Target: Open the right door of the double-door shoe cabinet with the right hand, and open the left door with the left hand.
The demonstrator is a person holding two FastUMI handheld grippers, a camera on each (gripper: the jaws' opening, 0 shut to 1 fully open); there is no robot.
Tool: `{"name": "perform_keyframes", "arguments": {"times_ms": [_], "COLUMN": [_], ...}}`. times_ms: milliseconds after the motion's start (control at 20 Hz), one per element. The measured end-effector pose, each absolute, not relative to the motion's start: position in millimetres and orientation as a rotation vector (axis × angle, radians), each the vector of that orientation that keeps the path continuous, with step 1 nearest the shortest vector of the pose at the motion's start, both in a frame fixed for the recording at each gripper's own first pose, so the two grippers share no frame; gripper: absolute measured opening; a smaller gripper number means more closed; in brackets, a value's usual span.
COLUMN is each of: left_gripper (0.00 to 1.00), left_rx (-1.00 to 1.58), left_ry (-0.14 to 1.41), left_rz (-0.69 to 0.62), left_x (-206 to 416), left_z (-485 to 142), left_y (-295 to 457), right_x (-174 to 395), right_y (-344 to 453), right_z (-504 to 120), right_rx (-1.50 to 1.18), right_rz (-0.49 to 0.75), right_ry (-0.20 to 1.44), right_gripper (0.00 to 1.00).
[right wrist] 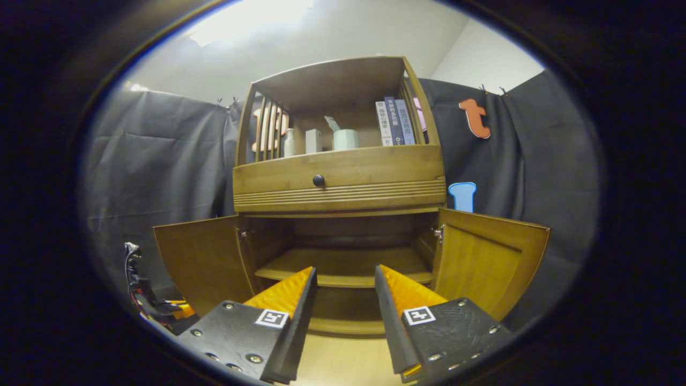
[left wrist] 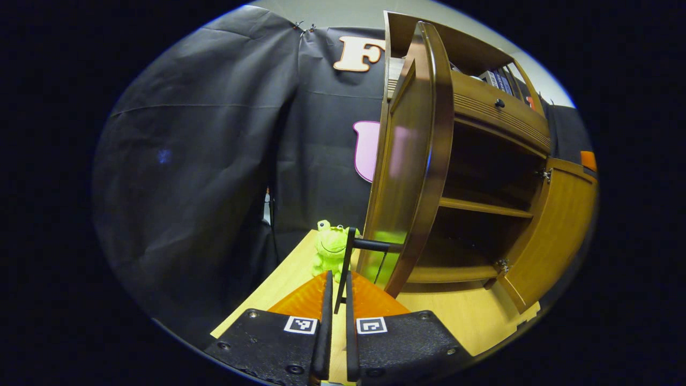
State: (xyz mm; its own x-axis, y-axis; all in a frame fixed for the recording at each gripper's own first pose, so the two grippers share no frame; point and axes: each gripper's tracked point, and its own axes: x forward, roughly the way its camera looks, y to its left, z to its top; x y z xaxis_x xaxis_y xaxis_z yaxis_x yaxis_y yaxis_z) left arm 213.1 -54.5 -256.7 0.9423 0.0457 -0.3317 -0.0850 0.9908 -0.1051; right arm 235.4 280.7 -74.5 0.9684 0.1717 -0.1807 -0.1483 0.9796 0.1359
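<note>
Left gripper view: green frog toy (left wrist: 330,247) sits on the wooden floor board (left wrist: 471,316) beside the cabinet's left side. Left gripper (left wrist: 337,284) has its fingers nearly together, pinched on the thin black handle (left wrist: 345,268) of the left door (left wrist: 412,161); that door is swung wide and seen edge-on. Past it, the dark interior with a shelf (left wrist: 482,206), then the right door (left wrist: 552,236), also swung out. Right gripper view faces the shoe cabinet (right wrist: 340,182) head-on. Far left, part of the left gripper (right wrist: 147,300) near the left door (right wrist: 201,260), which stands open. Centre: drawer with a black knob (right wrist: 319,180), and above it an open top shelf with books (right wrist: 394,122) and a white cup (right wrist: 345,139). Right gripper (right wrist: 345,284) is spread wide, nothing between its fingers, pointed at the open lower compartment. Right door (right wrist: 490,260) is open, hanging clear of that gripper.
</note>
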Motion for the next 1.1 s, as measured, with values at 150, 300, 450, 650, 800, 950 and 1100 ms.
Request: {"name": "perform_keyframes", "arguments": {"times_ms": [150,300,450,650,800,950,1100], "left_gripper": [0.13,0.02,0.00,0.04,0.04,0.04,0.01], "left_rx": [-0.114,-0.111,-0.128,-0.116,-0.095,-0.104,-0.120], "left_ry": [0.331,0.313,0.306,0.276,0.243,0.198,0.149], "left_rz": [0.098,0.142,0.174,0.207,0.213,0.197,0.147], "left_x": [210.3,211.6,207.6,202.2,198.2,201.8,211.4], "left_z": [-256.2,-253.1,-247.0,-232.3,-217.3,-198.0,-176.1], "left_y": [-48.6,-39.2,-37.1,-38.1,-42.4,-55.4,-76.4], "right_x": [235.6,237.4,238.5,237.4,236.3,235.5,230.7], "right_y": [276.9,275.3,274.5,267.0,259.0,248.9,236.6], "right_z": [-75.1,-75.7,-73.8,-73.2,-73.7,-73.4,-70.5], "right_rx": [0.119,0.113,0.108,0.086,0.066,0.056,0.020], "right_rz": [0.162,0.162,0.172,0.172,0.166,0.155,0.133], "right_ry": [0.195,0.195,0.192,0.189,0.187,0.184,0.173], "right_gripper": [0.60,0.60,0.62,0.60,0.64,0.60,0.60]}}
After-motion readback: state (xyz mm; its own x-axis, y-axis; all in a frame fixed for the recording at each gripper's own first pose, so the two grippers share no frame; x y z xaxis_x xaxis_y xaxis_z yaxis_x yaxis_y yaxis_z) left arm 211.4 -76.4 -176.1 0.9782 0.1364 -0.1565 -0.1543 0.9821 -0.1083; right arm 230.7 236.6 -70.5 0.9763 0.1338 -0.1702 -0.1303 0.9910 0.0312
